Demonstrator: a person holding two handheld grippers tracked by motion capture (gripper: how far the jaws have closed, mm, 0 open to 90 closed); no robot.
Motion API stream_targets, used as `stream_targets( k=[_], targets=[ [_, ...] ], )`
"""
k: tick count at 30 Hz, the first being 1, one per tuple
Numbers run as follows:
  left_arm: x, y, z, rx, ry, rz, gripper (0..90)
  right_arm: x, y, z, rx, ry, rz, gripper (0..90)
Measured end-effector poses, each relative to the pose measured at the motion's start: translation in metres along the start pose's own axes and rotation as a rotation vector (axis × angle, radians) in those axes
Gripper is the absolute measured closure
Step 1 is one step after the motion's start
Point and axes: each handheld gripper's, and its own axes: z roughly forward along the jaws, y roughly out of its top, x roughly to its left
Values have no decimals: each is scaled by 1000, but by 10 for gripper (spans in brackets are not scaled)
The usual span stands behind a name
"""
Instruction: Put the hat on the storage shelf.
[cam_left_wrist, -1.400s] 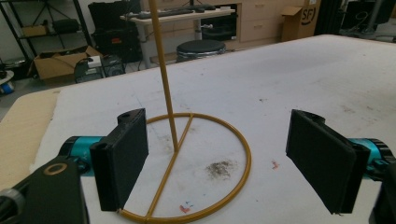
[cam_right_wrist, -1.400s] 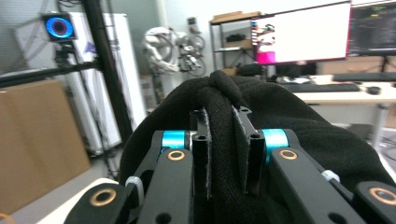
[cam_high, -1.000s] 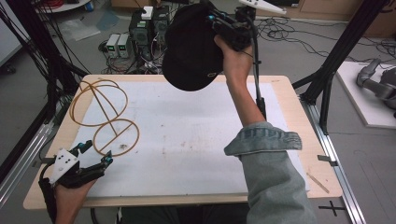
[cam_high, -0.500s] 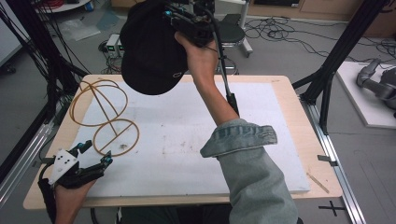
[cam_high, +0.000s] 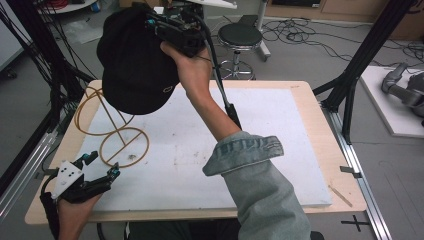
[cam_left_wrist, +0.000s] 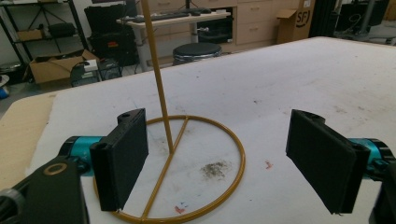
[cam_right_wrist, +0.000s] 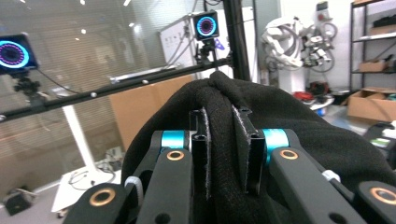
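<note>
Since the earlier frames, the right gripper has carried the black cap leftward across the far side of the table, from above the middle of the far edge to above the gold wire stand at the far left. Its jaws are clamped on a fold of the cap's fabric, pinched tight between the two pads. In the high view the cap hangs in the air from that grip, long axis running from the gripper down and toward the near side, its rounded crown lowest and covering the stand's upper ring. The left gripper rests at the near left corner of the white table, jaws wide apart with nothing between them, pointing at the stand's round base.
</note>
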Motion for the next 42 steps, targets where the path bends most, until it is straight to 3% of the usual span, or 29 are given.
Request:
stream_targets(
  k=[6, 10, 25, 31, 42],
  targets=[
    [0, 0, 0, 1, -1, 4, 213, 7, -9, 13, 17, 38, 40, 795],
    [0, 0, -1, -4, -1, -1, 213, 10, -20, 25, 47, 28, 41, 788],
    [-2, 0, -2, -13, -3, 22, 213, 13, -61, 65, 129, 27, 131, 754],
    [-3, 0, -2, -18, -6, 25, 213, 22, -77, 82, 169, 42, 138, 736],
    [-9, 0, -4, -17, -12, 65, 224, 34, -104, 104, 223, 45, 135, 715]
  ],
)
